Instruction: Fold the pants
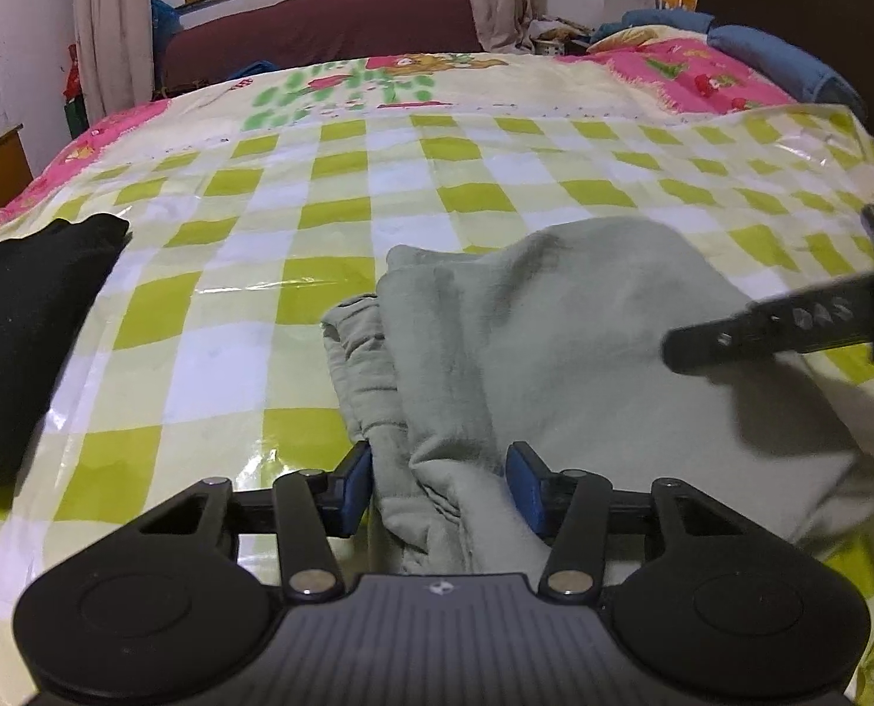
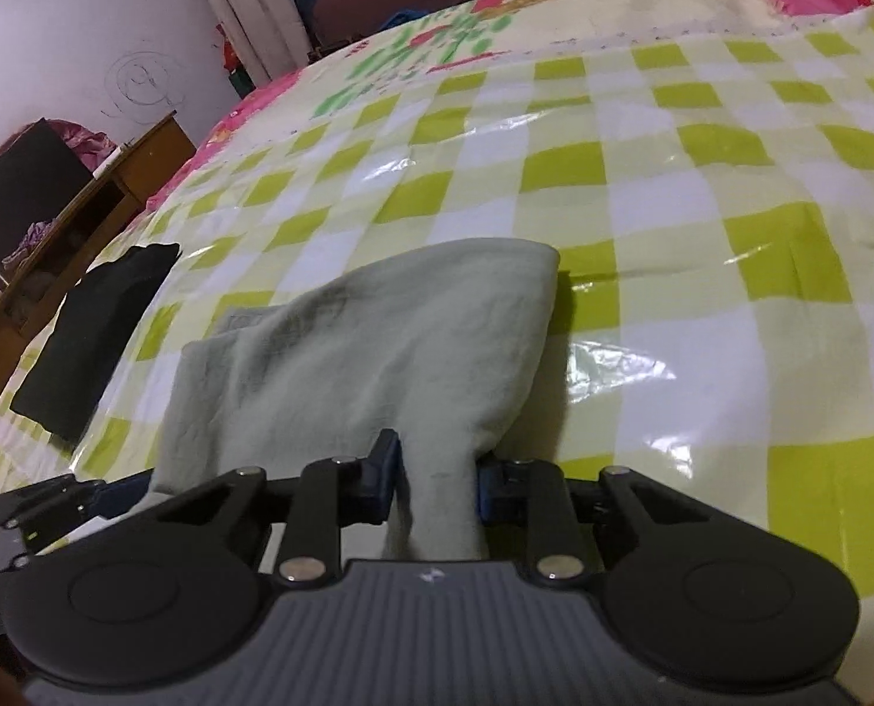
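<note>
Two grippers work at one garment on the bed. The pants [image 1: 531, 341], a pale grey-green pair, lie bunched and partly folded on the green-and-white checked plastic sheet [image 1: 331, 176] that covers the near part of the bed, with their ribbed waistband [image 1: 360, 353] showing on the left side of the heap.

From the left wrist view, the left gripper [image 1: 444, 485] has its blue-padded fingers [image 1: 526, 485] on either side of a thick fold at the near edge of the pants. Cloth fills the gap between them, so it is grasping the pants. The right gripper [image 1: 778, 332] reaches in from the right, blurred, above the far side of the same cloth.

From the right wrist view, the right gripper [image 2: 437, 479] has a narrow neck of the pants [image 2: 366, 347] pinched between its blue pads [image 2: 384, 473], clenched on it, and the cloth rises from the sheet [image 2: 642, 135] toward the fingers. The left gripper [image 2: 83, 500] shows at the lower left edge, against the cloth's near corner.

A folded black garment [image 1: 25, 323] lies flat on the sheet, well apart to the left of the pants. Beyond the sheet the bedspread [image 1: 378, 82] has a pink and cream cartoon print; any lettering on it is too blurred to read. A small pale emblem sits on the ribbed body of each gripper, with no legible writing. Scribbled lines mark the white wall [image 2: 142, 82] beside a wooden desk [image 2: 142, 159].
</note>
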Action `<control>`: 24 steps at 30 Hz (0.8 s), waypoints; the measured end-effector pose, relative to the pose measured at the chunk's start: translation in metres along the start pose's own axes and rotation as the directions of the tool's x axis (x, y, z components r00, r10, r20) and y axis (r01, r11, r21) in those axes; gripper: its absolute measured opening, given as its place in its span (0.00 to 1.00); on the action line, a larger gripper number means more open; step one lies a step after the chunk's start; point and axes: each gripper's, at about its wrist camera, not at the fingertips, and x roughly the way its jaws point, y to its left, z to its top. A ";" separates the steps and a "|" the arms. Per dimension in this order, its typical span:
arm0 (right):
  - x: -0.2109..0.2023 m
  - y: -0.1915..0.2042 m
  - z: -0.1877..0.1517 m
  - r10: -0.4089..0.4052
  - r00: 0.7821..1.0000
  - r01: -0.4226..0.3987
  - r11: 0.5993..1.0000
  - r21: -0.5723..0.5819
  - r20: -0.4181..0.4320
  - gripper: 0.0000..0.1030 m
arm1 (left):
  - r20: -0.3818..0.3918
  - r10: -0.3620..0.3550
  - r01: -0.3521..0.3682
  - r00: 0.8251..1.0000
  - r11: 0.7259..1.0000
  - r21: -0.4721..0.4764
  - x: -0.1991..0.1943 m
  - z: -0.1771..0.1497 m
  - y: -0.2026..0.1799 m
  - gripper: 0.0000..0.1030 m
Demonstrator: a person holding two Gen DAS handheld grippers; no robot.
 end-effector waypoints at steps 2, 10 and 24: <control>-0.009 0.006 -0.010 -0.025 1.000 0.025 0.999 -0.045 0.009 0.30 | 0.002 0.010 -0.010 1.000 1.000 0.001 -0.002 -0.002 0.000 0.65; -0.064 0.010 -0.046 -0.086 0.992 0.088 0.996 -0.017 0.096 0.31 | 0.018 0.058 -0.058 0.998 0.998 0.000 -0.027 -0.010 -0.008 0.65; -0.097 0.025 -0.094 -0.104 0.983 0.107 0.994 -0.010 0.154 0.35 | 0.059 0.097 -0.100 0.993 0.994 0.036 -0.072 -0.030 -0.028 0.76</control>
